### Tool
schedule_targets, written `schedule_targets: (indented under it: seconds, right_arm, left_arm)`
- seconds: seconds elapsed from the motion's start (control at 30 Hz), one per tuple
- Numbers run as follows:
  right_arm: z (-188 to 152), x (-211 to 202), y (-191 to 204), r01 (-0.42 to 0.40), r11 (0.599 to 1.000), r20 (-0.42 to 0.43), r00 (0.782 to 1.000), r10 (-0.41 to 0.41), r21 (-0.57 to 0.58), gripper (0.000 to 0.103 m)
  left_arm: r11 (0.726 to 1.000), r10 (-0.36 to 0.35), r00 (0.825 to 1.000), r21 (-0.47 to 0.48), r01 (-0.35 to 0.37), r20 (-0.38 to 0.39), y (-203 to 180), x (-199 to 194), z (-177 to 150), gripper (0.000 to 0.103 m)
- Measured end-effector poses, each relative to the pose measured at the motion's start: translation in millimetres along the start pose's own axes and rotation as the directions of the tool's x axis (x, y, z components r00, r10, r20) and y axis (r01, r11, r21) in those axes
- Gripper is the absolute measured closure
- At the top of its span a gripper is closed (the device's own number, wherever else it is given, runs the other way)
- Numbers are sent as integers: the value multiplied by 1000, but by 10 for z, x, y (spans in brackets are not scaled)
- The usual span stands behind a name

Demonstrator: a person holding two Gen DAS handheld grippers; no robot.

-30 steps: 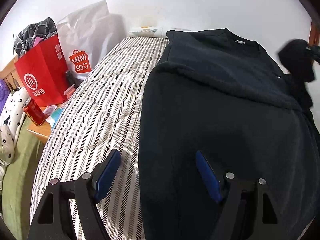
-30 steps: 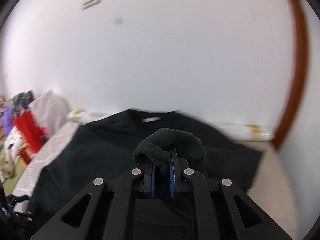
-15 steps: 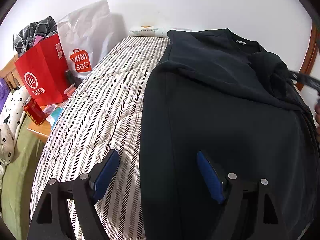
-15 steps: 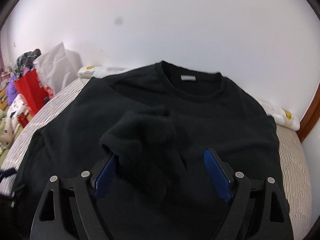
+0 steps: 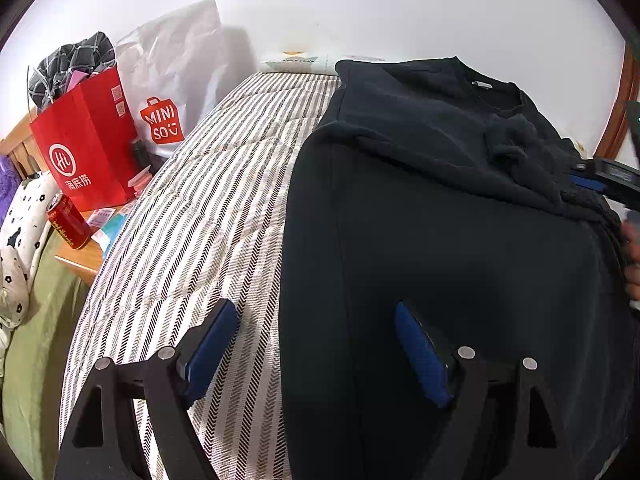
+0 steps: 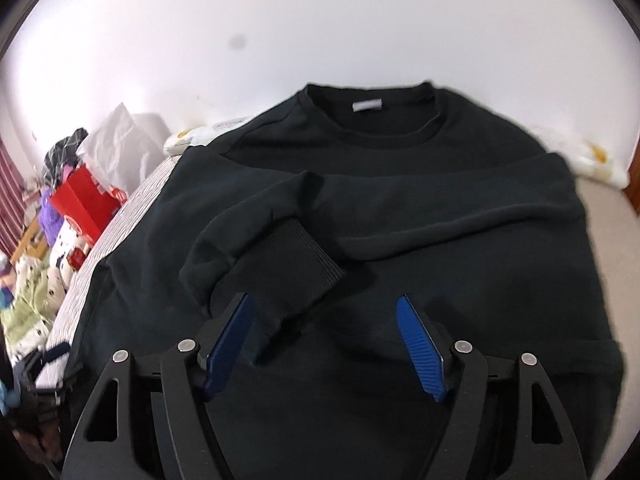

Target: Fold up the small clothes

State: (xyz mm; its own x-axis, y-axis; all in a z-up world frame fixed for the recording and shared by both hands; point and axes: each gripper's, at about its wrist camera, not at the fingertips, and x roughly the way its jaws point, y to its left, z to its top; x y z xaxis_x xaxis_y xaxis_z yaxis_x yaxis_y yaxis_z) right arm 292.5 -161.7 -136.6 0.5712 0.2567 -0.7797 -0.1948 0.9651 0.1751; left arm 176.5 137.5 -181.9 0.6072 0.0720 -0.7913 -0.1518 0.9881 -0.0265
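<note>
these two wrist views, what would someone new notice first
A black sweatshirt fills most of both views, spread flat on a striped bed, with one sleeve folded across its chest and the ribbed cuff lying just ahead of the open right gripper. To the bed's left, a bright red paper bag stands beside a white shopping bag, with a red can in front.

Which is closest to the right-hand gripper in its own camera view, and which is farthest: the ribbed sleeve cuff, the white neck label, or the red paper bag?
From the right gripper, open above the black sweatshirt:
1. Ribbed sleeve cuff: just ahead, by its left finger.
2. White neck label: farther up, inside the collar.
3. Red paper bag: farthest, off the bed at far left.
</note>
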Motion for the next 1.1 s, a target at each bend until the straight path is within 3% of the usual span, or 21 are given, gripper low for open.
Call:
schedule_targets:
  seconds: [0.07,0.13,0.2,0.47,0.57,0.6,0.67,0.8,0.93,1.0,1.1]
  right_arm:
    - [30,157,-25,-27,999,-30,999,28,40,47]
    - [73,262,-18,-94,993,-49,994,97,65,77]
    - [137,281,70,-107,993,-50,993,109,43,96]
    - [568,182,1047,-278,956,-5,960,278,-90,97]
    - [673,355,1325,-337,938,-38,942,335,-83,91]
    - [697,390,1396,-369,925,-68,929,364,-86,85]
    - [700,297,1413,-390,916,-67,921,385,-99,81]
    - [619,-91,1161,-300,941,36,950,309,-158,57]
    - [423,-429,688,-107,976,73,990,123,-188,57]
    - [291,-550,452,-7,981,83,996,23,-195,57]
    - [78,-735,35,108,978,80,992,-95,-180,57]
  left_arm:
    - [1000,-1,1000,-1,1,0,-4,1,-2,22]
    - [1000,-3,1000,-1,3,-1,-8,2,-3,21]
    - [1000,-5,1000,-1,5,-1,-8,1,-5,21]
    - [1000,-8,1000,4,8,-3,-12,-4,-1,19]
    - [1000,-12,1000,10,12,-7,-10,-11,6,19]
    - [1000,-14,1000,11,14,-14,-13,-13,16,19]
    - [1000,-13,1000,16,13,-27,-21,-37,68,21]
    - [999,-32,999,42,31,26,-77,-159,263,21]
    - [995,-86,994,56,82,73,-210,-192,589,22]
    - [993,-107,990,65,102,92,-277,-171,742,23]
    - [986,-156,982,71,149,108,-377,-88,982,32]
